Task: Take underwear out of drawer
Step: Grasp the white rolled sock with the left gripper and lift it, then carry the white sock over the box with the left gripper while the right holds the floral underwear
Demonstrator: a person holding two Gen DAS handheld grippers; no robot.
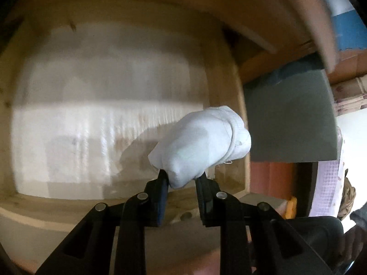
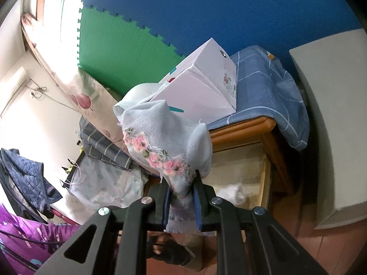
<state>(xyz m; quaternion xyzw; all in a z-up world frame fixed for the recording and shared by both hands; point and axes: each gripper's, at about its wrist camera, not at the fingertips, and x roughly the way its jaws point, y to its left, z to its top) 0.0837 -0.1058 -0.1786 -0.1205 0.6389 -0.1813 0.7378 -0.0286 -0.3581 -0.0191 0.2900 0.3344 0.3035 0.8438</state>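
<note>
Black left gripper [image 1: 182, 178] pinches a pale white bundled cotton underwear [image 1: 199, 146] above the light wooden drawer [image 1: 238, 96]; black right gripper [image 2: 182, 186] clamps a flower-trimmed pale blue cloth [image 2: 160, 137].

Left wrist cam sat close above the open drawer [image 1: 68, 197], pointing steeply down into it. Right wrist cam faced more level across the room at the blue wall [image 2: 229, 11]; both caught that drawer [image 2: 263, 171].

The drawer [image 1: 68, 206] is open from above, its pale floor bare around the white bundle [image 1: 199, 146] – room on the left side. Its wooden walls close it in, and the cabinet top [image 1: 263, 4] hangs over the far right corner
</note>
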